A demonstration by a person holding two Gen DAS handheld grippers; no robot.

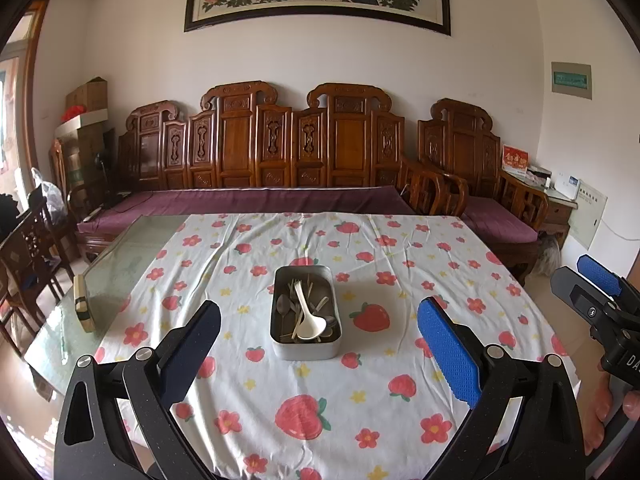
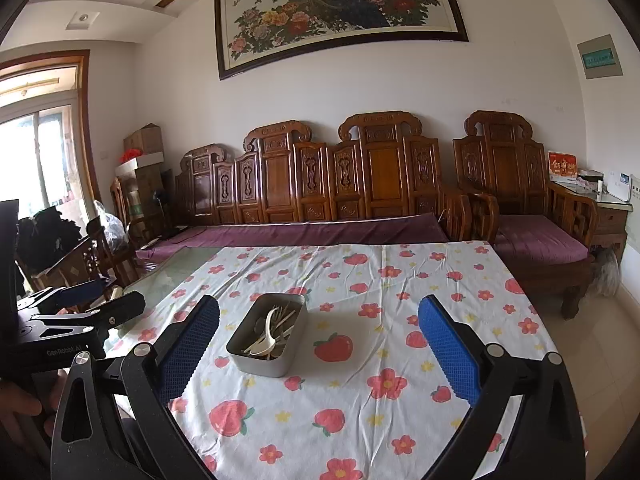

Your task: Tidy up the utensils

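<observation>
A grey metal tray sits in the middle of the strawberry-print tablecloth. It holds a white ceramic spoon, several metal spoons and several chopsticks. The tray also shows in the right wrist view with the white spoon inside. My left gripper is open and empty, held above the cloth just short of the tray. My right gripper is open and empty, above the cloth to the tray's right. It also shows at the right edge of the left wrist view.
A small cream and green box lies on the bare glass table top left of the cloth. A carved wooden sofa with purple cushions stands behind the table. Wooden chairs stand at the left.
</observation>
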